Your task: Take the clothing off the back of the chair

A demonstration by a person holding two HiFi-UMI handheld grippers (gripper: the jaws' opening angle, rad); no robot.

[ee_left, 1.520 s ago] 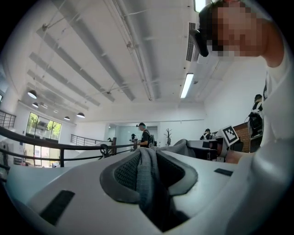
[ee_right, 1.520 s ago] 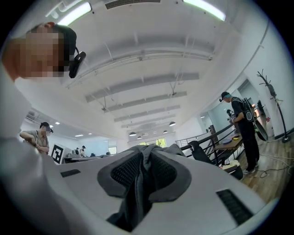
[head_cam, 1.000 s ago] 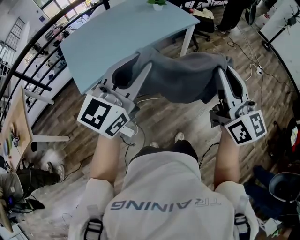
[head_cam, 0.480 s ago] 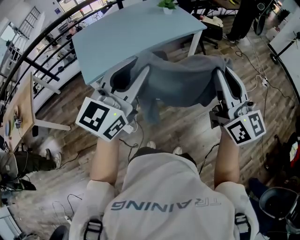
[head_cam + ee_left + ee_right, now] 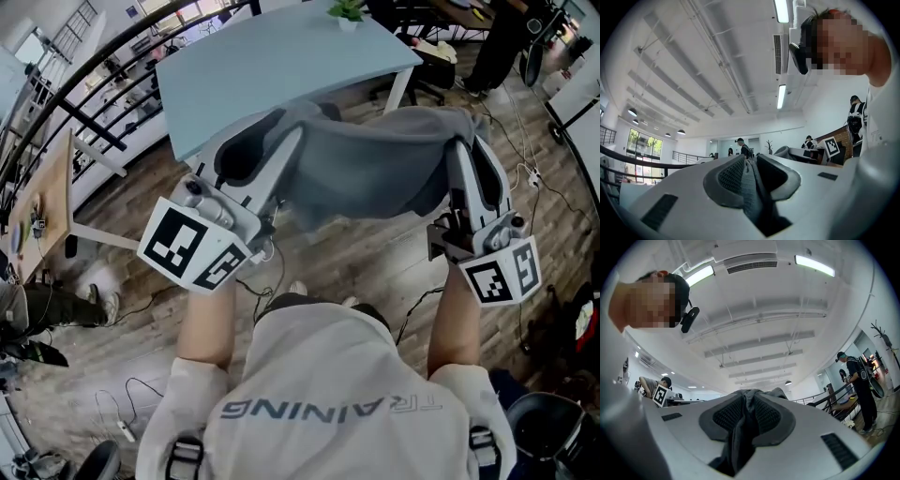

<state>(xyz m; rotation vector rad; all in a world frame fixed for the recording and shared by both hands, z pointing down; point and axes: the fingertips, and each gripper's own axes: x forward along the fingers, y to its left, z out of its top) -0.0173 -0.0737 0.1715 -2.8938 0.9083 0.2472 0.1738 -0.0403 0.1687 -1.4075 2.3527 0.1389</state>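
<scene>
Wood-plank floor (image 5: 366, 267) filled most of the head view, with loose cables trailing across it. A pale blue table (image 5: 272, 66) stood over the upper part, its near edge running slantwise behind the grippers and its right corner over a white leg. The person's white shirt (image 5: 328, 384) took up the lower middle, both bare forearms reaching forward from it.

The grey clothing (image 5: 375, 169) was held up in the air above the floor, just on the near side of the table's front edge. Its long axis ran from side to side, from one gripper across to the other, and it was pulled fairly taut along the top. The middle sagged towards the floor, and a loose flap hung down closer to the left end.

The left gripper (image 5: 281, 122) was clenched on the clothing's left end. In the left gripper view its jaws (image 5: 749, 161) stood nearly together, with a fold of grey ribbed cloth (image 5: 751, 192) pinched between the pads. The right gripper (image 5: 464, 141) was likewise clamped on the right end. In the right gripper view (image 5: 747, 397) grey cloth (image 5: 738, 437) bunched between its dark pads and spilled out over their tips. Both grippers pointed away from the person and somewhat upward.

Each carried a marker cube, the left cube (image 5: 192, 248) and the right cube (image 5: 502, 272), nearest the person. A small green plant (image 5: 349, 11) stood at the table's far edge.
</scene>
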